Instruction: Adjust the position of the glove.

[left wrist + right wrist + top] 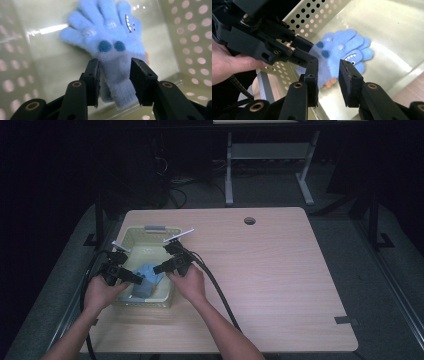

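We have the blue glove (110, 42) lying in the basket (131, 236) at the bench's near left; our left gripper (115, 77) straddles its cuff, jaws apart, while our right gripper (328, 75) hovers open. Grasping and lifting remain.

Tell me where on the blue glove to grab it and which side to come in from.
Take the blue glove by its cuff, coming in from the cuff end, along the glove. It lies flat in the basket, and the cuff is the narrow band that fits between jaws. The left gripper already straddles it; the right gripper is open beside it.
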The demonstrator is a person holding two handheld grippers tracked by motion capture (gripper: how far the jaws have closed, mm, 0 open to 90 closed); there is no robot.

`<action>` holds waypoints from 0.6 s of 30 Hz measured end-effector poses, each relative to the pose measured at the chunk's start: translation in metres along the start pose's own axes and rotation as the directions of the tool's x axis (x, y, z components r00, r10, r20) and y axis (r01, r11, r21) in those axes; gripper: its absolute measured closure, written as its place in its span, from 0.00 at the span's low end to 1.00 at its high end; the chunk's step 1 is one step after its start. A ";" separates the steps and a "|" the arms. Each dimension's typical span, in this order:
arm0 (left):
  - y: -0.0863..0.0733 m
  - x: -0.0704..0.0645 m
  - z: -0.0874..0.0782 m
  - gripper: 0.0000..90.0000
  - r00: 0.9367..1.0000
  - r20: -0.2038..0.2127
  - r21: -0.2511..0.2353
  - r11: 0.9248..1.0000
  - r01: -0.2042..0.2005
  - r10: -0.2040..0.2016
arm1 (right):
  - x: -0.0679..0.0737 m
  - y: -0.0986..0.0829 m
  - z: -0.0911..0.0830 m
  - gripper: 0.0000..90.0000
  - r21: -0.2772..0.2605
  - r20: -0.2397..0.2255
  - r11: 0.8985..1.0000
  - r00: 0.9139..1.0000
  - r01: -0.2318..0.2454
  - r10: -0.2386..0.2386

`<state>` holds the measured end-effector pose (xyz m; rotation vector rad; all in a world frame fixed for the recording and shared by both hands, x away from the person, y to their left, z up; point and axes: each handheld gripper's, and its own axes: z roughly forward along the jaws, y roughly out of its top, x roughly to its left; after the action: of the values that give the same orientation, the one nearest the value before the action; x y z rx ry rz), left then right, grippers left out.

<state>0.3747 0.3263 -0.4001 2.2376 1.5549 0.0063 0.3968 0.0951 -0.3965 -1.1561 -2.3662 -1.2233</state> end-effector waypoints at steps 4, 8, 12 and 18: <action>0.001 -0.003 -0.005 0.83 0.999 -0.028 -0.015 0.999 -0.028 0.028 | -0.001 0.000 -0.005 0.77 -0.013 0.003 1.000 1.000 0.012 -0.012; 0.004 -0.007 0.003 0.86 0.998 -0.044 0.019 0.999 -0.044 0.045 | 0.000 0.000 -0.009 0.76 -0.016 0.006 1.000 1.000 0.013 -0.012; 0.007 -0.008 0.016 0.86 0.996 -0.067 0.073 0.996 -0.054 0.059 | -0.001 0.000 -0.011 0.76 -0.018 0.005 1.000 1.000 0.011 -0.011; 0.009 -0.007 0.016 0.79 0.997 -0.060 0.062 0.997 -0.038 0.042 | -0.003 0.000 -0.013 0.74 -0.013 -0.003 1.000 1.000 0.003 -0.003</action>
<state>0.3843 0.3120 -0.4100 2.3359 1.5615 0.0404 0.3966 0.0833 -0.3903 -1.1537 -2.3623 -1.2426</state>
